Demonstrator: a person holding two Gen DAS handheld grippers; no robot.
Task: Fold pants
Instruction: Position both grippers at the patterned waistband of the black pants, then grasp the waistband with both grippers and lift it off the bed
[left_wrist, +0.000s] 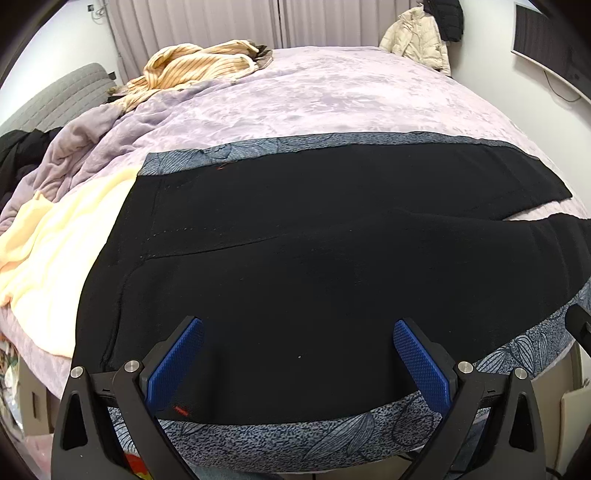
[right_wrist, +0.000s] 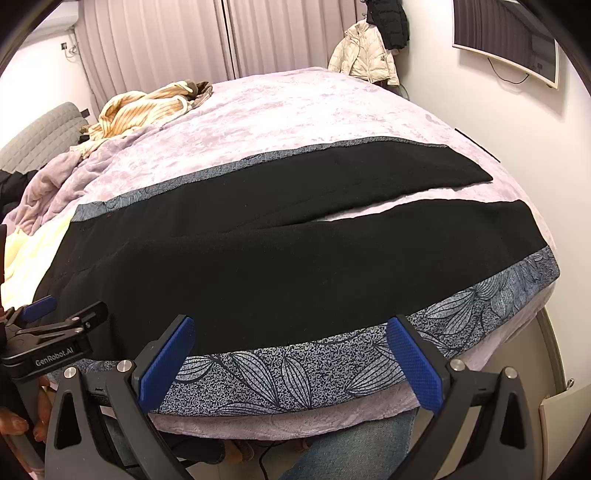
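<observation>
The left gripper (left_wrist: 298, 363) hangs with its jaws spread wide and nothing between them, its blue pads (left_wrist: 176, 363) poised over the near edge of the black pants (left_wrist: 314, 258) at the waistband end. The right gripper (right_wrist: 291, 363), likewise released and gripping nothing, sits just over the near edge of the patterned blue-grey cloth (right_wrist: 295, 373), further right along the nearer trouser leg. Seen from the right wrist camera, the left gripper (right_wrist: 48, 325) appears at the near left, held in a hand (right_wrist: 22, 417).

The pants lie flat across that cloth, waist to the left and both legs running to the right, the two legs parting toward the cuffs so that a wedge of the lilac bedspread (right_wrist: 295, 107) shows between them. The cloth itself is spread on the near part of the bed.

To the left, a cream blanket (left_wrist: 44, 251) lies bunched beside the waistband. At the far left a striped yellow garment (left_wrist: 195, 64) is heaped. A pale puffer jacket (left_wrist: 413, 37) hangs beyond the far right corner of the bed, and a screen (right_wrist: 506, 40) is mounted on the right wall.
</observation>
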